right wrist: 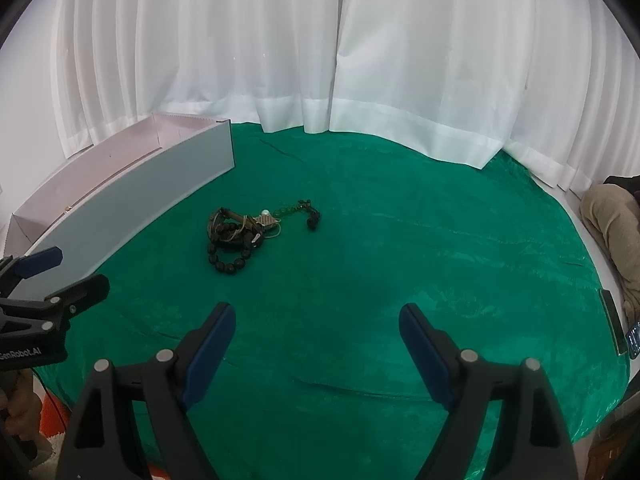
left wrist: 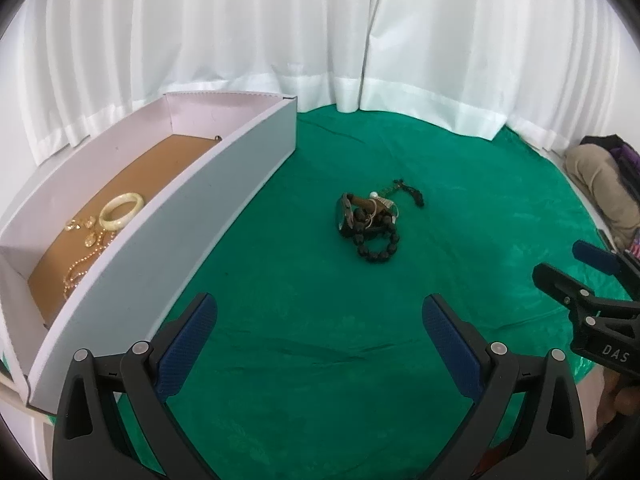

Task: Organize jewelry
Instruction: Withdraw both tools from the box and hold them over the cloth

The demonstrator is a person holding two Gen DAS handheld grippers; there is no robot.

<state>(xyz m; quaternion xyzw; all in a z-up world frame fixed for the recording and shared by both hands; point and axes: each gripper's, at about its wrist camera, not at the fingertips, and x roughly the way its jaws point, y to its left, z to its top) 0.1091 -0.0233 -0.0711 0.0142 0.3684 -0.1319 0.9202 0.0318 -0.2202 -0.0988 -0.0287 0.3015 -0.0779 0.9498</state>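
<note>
Both grippers, left (left wrist: 320,320) and right (right wrist: 316,328), are seen with fingers apart, empty. The tangled jewelry (left wrist: 368,220) lies mid-frame on the bench (left wrist: 320,360). Several pieces may be dragged together; the box (left wrist: 180,240) sits left.

Both views are evenly and softly lit; the white curtain (left wrist: 320,32) at twelve o'clock is rendered bright but not blown out. A faint sheen is seen on the green cloth (right wrist: 460,264) toward three o'clock, and a soft shadow is cast at its centre. Strong fisheye bending is shown: the straight wall of the white box (left wrist: 168,264) at nine o'clock is curved, and dark vignetting is seen at the corners. Fine detail is slightly soft throughout.
</note>
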